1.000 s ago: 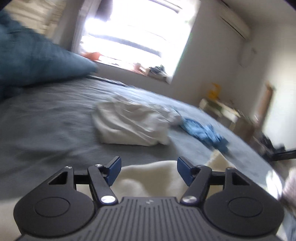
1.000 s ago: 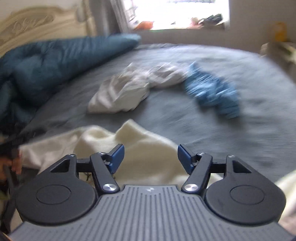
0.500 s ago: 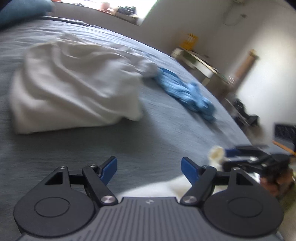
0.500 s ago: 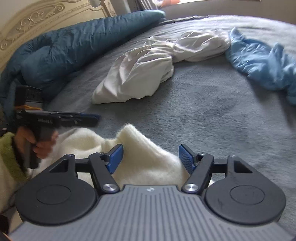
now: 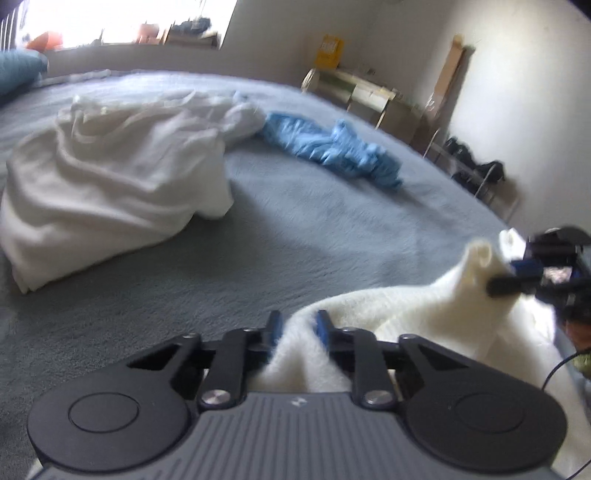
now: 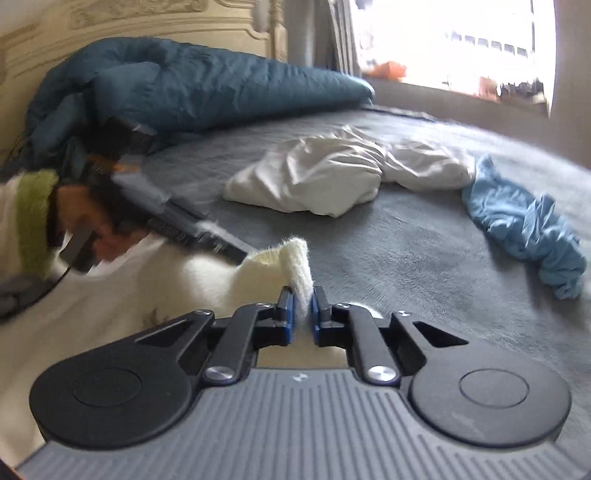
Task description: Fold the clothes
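Observation:
A cream fleece garment [image 5: 406, 310] lies at the near edge of the grey bed [image 5: 295, 229]. My left gripper [image 5: 297, 326] is shut on a fold of it. To the right in that view, my right gripper [image 5: 506, 277] pinches a raised corner of the same fleece. In the right wrist view my right gripper [image 6: 303, 304] is shut on the cream fleece [image 6: 258, 273] at its edge, and the left gripper [image 6: 232, 253] reaches into the cloth from the left. Farther back lie a crumpled white garment [image 5: 110, 177] [image 6: 325, 177] and a blue garment [image 5: 332, 151] [image 6: 524, 221].
A teal duvet [image 6: 184, 85] is heaped against the carved headboard [image 6: 129, 18]. A hand with a green cuff [image 6: 33, 214] holds the left gripper. A bright window [image 6: 461, 44] is behind the bed; a desk [image 5: 369, 96] and chairs stand past its far side.
Both grippers were open half a second ago. Both have now shut on the cream fleece, each holding a different part of its edge, and the corners are lifted a little.

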`<move>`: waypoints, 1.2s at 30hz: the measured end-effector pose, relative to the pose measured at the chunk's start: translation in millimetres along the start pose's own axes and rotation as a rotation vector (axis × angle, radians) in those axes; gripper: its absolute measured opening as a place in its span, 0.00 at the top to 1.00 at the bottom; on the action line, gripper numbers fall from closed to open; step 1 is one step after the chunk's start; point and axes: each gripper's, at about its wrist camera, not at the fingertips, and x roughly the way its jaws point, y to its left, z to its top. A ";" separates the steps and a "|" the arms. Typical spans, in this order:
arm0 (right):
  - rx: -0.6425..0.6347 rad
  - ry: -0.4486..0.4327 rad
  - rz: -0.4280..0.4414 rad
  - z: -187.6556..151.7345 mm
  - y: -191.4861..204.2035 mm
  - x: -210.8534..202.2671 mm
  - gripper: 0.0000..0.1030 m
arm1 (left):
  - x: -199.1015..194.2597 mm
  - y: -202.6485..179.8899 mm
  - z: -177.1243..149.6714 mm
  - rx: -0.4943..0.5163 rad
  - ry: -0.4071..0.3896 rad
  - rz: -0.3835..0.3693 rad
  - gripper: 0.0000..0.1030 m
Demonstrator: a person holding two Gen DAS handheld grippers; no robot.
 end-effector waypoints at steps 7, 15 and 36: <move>-0.244 -0.052 -0.224 -25.0 48.8 -17.5 0.93 | -38.7 -4.4 -4.1 -0.065 -0.184 -0.132 0.88; -0.215 -0.114 -0.290 -21.6 37.7 -5.6 0.93 | -45.0 8.4 -18.9 -0.267 -0.285 -0.082 0.78; -0.151 -0.028 -0.208 -43.4 65.6 -55.8 0.90 | -21.7 -139.3 -90.0 0.433 -0.122 0.150 0.59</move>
